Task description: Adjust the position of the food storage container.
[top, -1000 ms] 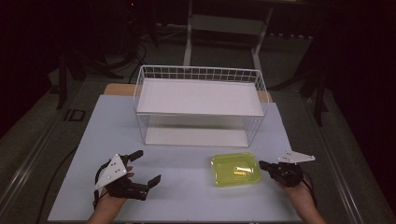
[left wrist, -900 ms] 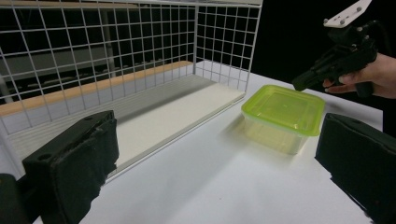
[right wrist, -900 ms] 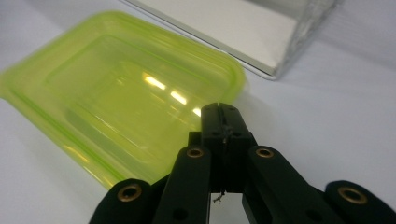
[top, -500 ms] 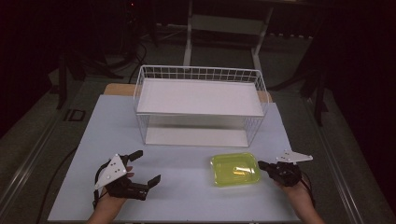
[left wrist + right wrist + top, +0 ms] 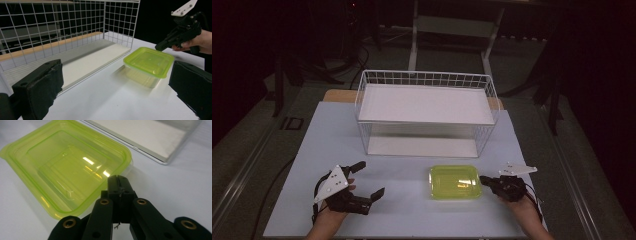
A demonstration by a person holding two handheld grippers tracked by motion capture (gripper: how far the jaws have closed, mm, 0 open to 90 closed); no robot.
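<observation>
While my right tool (image 5: 484,179), jaws pressed together and holding nothing, noses at the green container (image 5: 455,182) on the desk (image 5: 412,210) before the wire basket (image 5: 427,80), my spread left tool (image 5: 369,180) waits, so nothing's lifted yet.

Almost no change on the table

The right gripper (image 5: 484,178) has moved very slightly closer to the green container (image 5: 455,182); its closed tips are now at the rim.
</observation>
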